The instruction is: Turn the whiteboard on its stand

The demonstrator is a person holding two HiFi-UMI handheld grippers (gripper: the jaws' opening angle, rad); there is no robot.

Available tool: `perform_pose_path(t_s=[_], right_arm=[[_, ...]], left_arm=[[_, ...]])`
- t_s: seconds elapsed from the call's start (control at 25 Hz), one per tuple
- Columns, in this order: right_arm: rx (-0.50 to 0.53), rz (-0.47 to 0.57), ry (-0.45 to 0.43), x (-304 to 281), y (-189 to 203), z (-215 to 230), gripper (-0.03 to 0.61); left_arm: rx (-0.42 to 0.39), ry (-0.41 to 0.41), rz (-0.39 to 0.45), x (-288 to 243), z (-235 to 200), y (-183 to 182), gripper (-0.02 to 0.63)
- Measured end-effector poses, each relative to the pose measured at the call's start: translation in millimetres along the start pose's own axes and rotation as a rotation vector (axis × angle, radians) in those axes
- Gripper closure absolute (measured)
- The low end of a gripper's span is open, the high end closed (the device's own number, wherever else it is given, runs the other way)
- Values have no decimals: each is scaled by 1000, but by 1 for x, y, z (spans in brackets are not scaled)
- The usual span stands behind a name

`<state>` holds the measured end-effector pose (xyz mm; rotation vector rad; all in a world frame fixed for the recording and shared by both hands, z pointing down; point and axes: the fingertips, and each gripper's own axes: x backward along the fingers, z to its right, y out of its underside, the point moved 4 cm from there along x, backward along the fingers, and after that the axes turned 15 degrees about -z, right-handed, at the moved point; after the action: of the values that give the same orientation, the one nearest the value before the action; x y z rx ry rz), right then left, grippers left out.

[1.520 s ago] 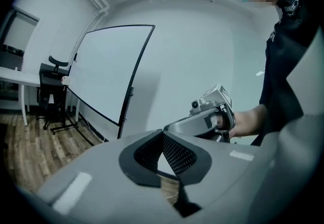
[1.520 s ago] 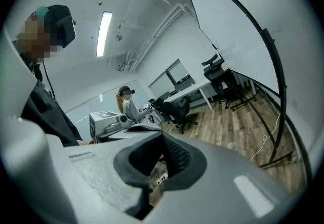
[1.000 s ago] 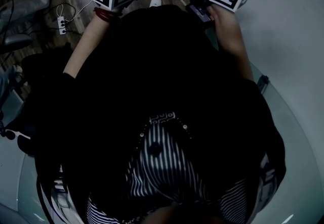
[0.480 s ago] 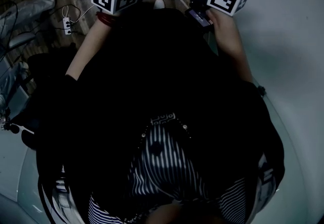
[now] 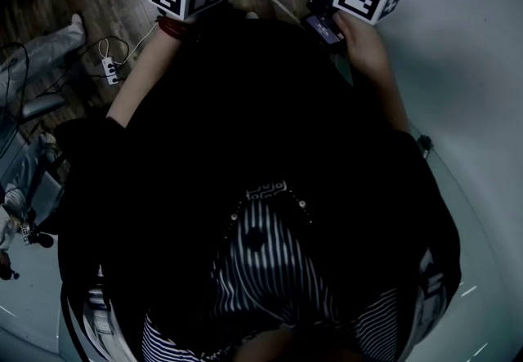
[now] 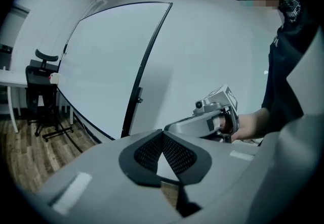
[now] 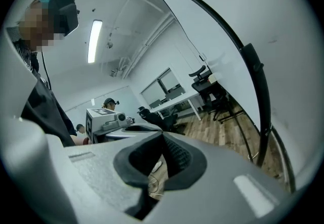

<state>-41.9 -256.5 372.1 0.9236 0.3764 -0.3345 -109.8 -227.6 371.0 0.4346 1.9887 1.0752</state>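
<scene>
so, left gripper (image 6: 162,136) and right gripper (image 7: 163,138) near whiteboard (image 6: 106,61), jaws together

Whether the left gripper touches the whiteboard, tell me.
Apart. In the left gripper view the left gripper has its jaws shut on nothing, and the whiteboard stands off to the left, beyond them.

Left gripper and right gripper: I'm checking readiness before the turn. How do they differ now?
The left gripper faces the whiteboard broadside; the right gripper looks along its frame toward an office chair. A red band shows just behind the left gripper; none behind the right gripper. Both are shut, empty and clear of the whiteboard.
</scene>
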Motion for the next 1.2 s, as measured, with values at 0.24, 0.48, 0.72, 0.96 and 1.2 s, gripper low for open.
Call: perform_pose_path(t_s=[0.24,0.48,0.72,0.96,1.2], right_arm=[[14,54,84,22,-5,2,580],[-9,115,140,27,28,12,580],[-49,89,184,-22,-45,45,580],[-79,114,205,-47,-55,38,578],[-85,79,241,-66,-65,37,580]], left_arm=[[-88,50,-18,-11,10,-18,614],[-147,104,-28,-32,19,3,614],[-114,163,-25,-26,-69,-37,612],[-118,194,-34,-10,-91,-30,612],[-75,219,-6,0,-111,-29,612]])
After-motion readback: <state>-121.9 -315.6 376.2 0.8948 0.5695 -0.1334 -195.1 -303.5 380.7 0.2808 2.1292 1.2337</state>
